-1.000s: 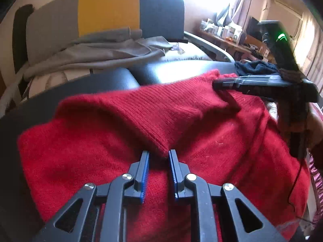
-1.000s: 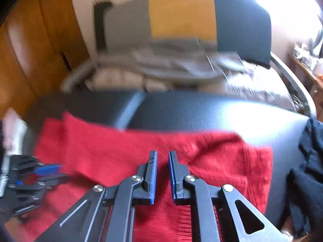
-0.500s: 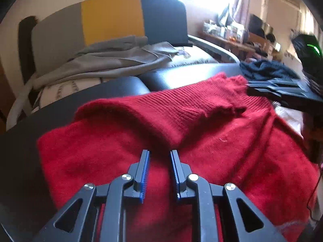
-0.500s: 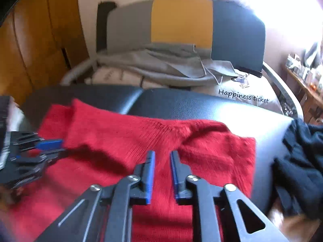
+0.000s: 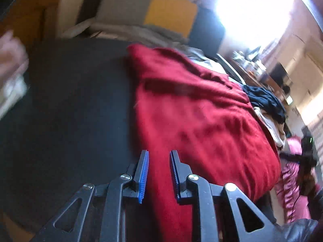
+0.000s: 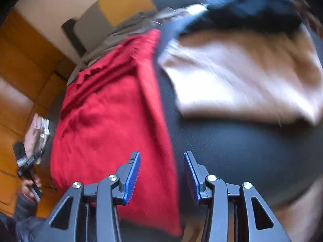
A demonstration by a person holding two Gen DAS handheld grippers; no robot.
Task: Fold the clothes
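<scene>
Where red sweater (image 6: 113, 109) lies, beige garment (image 6: 242, 76) and dark clothing (image 6: 250, 10) beside.

One red sweater (image 5: 201, 121) lies on one black cushion (image 5: 70, 111). Beside the sweater: one beige garment (image 6: 242, 70) and one dark navy garment (image 6: 248, 12). Behind it: one grey cloth (image 6: 121, 32). Two grippers: left (image 5: 158, 173), right (image 6: 161, 174).
</scene>
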